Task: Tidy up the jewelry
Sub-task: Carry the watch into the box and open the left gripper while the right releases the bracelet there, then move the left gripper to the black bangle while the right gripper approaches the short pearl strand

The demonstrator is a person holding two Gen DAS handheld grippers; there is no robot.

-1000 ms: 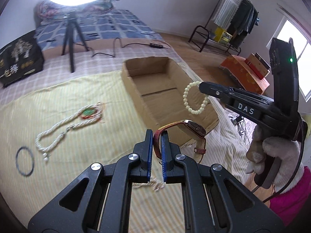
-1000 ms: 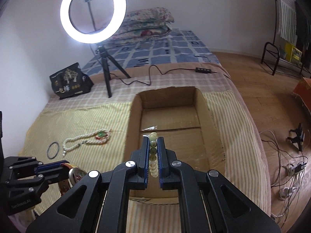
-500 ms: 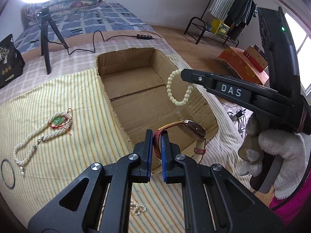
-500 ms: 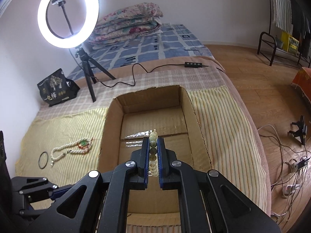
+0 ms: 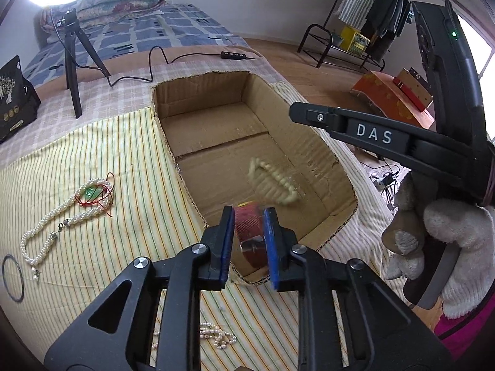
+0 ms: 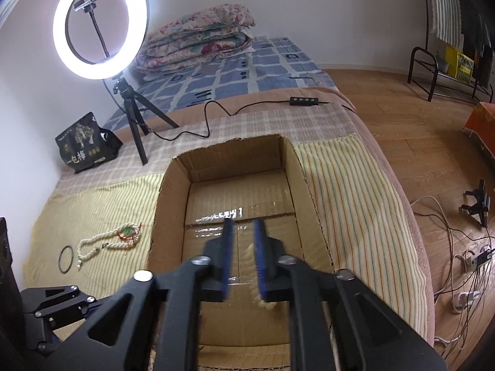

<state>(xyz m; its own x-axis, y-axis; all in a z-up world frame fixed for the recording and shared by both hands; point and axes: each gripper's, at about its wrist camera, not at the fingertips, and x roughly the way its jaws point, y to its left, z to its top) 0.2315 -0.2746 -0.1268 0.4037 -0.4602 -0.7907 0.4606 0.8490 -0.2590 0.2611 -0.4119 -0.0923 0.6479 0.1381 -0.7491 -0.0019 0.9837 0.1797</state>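
An open cardboard box (image 5: 315, 142) sits sunk in the striped yellow cloth. My left gripper (image 5: 249, 216) is open above the box's near end, and the red-strapped watch (image 5: 251, 232) shows blurred between its spread fingers. My right gripper (image 6: 243, 225) is open over the box (image 6: 173, 191). The cream bead bracelet (image 5: 273, 182) is a blur inside the box, below the right gripper's finger (image 5: 349, 123); a blurred bit of it (image 6: 266, 304) shows under the right finger.
A pearl necklace with a green pendant (image 5: 71, 204) and a thin dark ring (image 5: 12, 278) lie on the cloth left of the box. A small pearl strand (image 5: 213, 334) lies near me. A ring light on a tripod (image 6: 99, 27) and a black bag (image 6: 85, 142) stand behind.
Both grippers have opened. The bead bracelet has left the right gripper and dropped into the box. The watch has come loose between the left fingers.
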